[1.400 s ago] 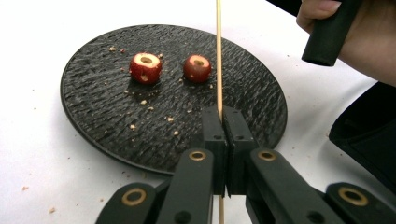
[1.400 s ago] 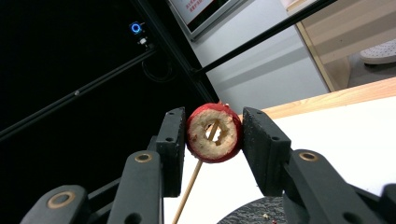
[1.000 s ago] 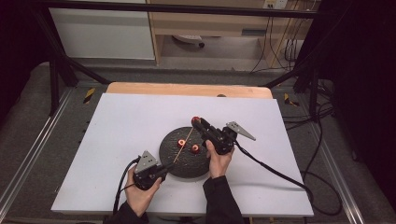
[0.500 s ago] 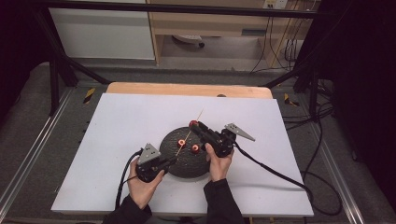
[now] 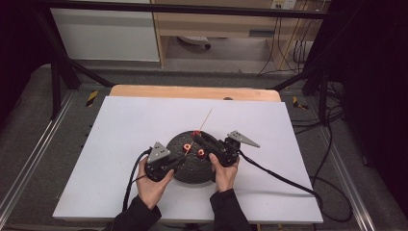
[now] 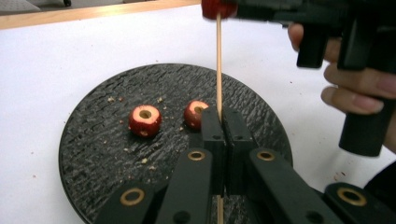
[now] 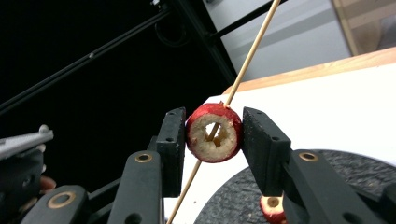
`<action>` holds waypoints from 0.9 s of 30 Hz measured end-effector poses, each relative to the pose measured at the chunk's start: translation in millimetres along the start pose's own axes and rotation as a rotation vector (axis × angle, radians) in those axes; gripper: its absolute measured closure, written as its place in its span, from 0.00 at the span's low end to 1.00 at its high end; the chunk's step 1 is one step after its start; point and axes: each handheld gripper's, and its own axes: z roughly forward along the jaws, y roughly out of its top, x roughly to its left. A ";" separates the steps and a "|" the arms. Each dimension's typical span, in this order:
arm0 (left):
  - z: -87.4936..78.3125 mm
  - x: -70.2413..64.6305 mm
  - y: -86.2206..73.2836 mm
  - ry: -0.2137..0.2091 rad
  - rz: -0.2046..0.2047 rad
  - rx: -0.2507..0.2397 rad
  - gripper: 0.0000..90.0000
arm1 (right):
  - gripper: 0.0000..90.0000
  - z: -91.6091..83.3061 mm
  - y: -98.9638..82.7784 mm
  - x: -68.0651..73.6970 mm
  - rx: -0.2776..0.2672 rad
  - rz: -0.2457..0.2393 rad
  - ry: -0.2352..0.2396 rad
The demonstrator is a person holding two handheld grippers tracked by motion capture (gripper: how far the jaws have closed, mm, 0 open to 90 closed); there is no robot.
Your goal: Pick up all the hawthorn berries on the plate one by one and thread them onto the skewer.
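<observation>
A round black plate lies on the white table, and two red cored fruit pieces rest on it. My left gripper is shut on a thin wooden skewer that slants up and away over the plate. Above the plate's far side, my right gripper is shut on a third red cored fruit piece. The skewer passes through that piece's hole and sticks out beyond it.
The white sheet covers a wooden table with its far edge bare. Black cables trail from both grippers across the sheet. Crumbs lie scattered on the plate. Dark frame bars and floor surround the table.
My left gripper has moved right and a little up over the plate's near edge with the skewer. The right gripper with its fruit piece has barely moved.
</observation>
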 end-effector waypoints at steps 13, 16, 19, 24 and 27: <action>4.9 -1.8 6.1 -0.001 0.020 -0.012 0.99 | 0.68 -3.1 -10.8 5.2 0.059 -0.015 0.026; 5.5 -1.2 5.1 -0.006 0.020 -0.006 0.99 | 0.68 -3.2 -12.5 5.4 0.071 -0.019 0.024; 5.6 0.2 3.5 -0.015 0.017 -0.004 0.99 | 0.68 -3.2 -12.6 5.3 0.083 -0.020 0.024; 2.7 4.0 0.2 -0.022 0.018 -0.001 0.99 | 0.61 -5.6 -10.7 5.8 0.099 -0.042 0.012; -3.0 10.3 -4.6 -0.024 0.016 0.002 0.99 | 0.54 -10.4 -5.2 7.2 0.123 -0.074 0.002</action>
